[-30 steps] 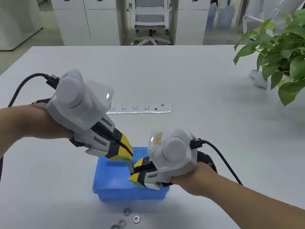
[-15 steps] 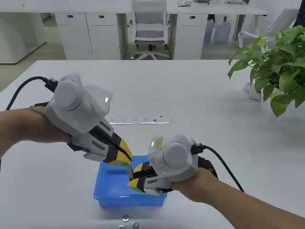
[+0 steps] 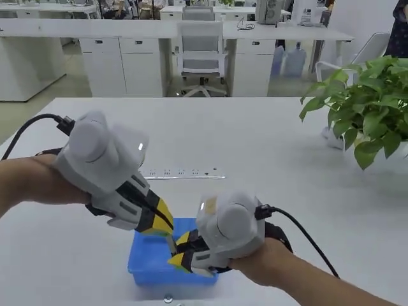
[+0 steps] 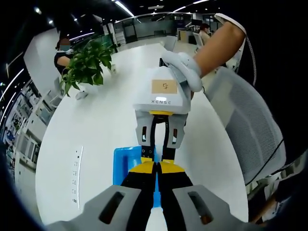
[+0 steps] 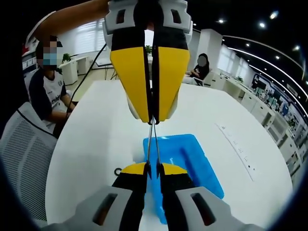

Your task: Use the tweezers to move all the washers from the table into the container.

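Left gripper point(image 3: 159, 220) has its yellow jaws clamped tight on the tweezers point(image 5: 152, 144), and the right gripper point(image 3: 180, 250) faces it tip to tip, its jaws pinched in on the two thin metal legs. Both hang just above the one blue container point(image 3: 145, 268). On the table beside its near wall lies a washer point(image 5: 118, 172); the head view catches one point(image 3: 167, 298) at the bottom edge, any others cut off. The white table point(image 3: 274, 146) is smooth and matte, with one power strip point(image 3: 182, 173) set in it and one potted plant point(image 3: 363, 121) at the right. Beyond it are an office chair point(image 3: 201, 48) and white desks point(image 3: 95, 29).
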The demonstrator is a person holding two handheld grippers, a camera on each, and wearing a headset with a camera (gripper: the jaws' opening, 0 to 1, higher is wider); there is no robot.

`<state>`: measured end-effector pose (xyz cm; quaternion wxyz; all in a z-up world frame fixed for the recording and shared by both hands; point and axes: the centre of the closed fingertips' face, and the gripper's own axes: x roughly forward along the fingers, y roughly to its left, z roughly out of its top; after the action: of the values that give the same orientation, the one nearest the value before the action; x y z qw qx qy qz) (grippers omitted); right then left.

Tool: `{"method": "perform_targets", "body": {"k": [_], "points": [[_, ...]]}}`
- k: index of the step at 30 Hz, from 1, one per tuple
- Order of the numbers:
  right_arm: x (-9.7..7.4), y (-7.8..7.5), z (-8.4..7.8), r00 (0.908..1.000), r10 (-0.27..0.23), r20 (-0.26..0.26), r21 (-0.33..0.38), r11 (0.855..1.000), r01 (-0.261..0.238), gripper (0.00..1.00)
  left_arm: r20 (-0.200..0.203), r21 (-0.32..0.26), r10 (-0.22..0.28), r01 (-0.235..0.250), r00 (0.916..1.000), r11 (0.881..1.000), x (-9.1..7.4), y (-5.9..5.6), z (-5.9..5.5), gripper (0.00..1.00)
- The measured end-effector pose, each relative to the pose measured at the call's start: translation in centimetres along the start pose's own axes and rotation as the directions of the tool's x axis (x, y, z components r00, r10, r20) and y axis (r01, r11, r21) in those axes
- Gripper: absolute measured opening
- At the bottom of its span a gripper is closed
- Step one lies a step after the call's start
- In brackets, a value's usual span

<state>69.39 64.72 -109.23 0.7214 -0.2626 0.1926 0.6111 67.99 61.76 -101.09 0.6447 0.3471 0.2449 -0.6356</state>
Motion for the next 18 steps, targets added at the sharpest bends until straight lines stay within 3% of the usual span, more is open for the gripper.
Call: {"method": "perform_targets", "body": {"k": [18], "points": [[1.9,4.5,-0.8,0.9974,0.070,-0.020,0.000,0.998,-0.070,0.12,-0.025,-0.047,-0.013,0.012,0.9996,0.999,0.5,-3.9,-2.3,0.05]]}}
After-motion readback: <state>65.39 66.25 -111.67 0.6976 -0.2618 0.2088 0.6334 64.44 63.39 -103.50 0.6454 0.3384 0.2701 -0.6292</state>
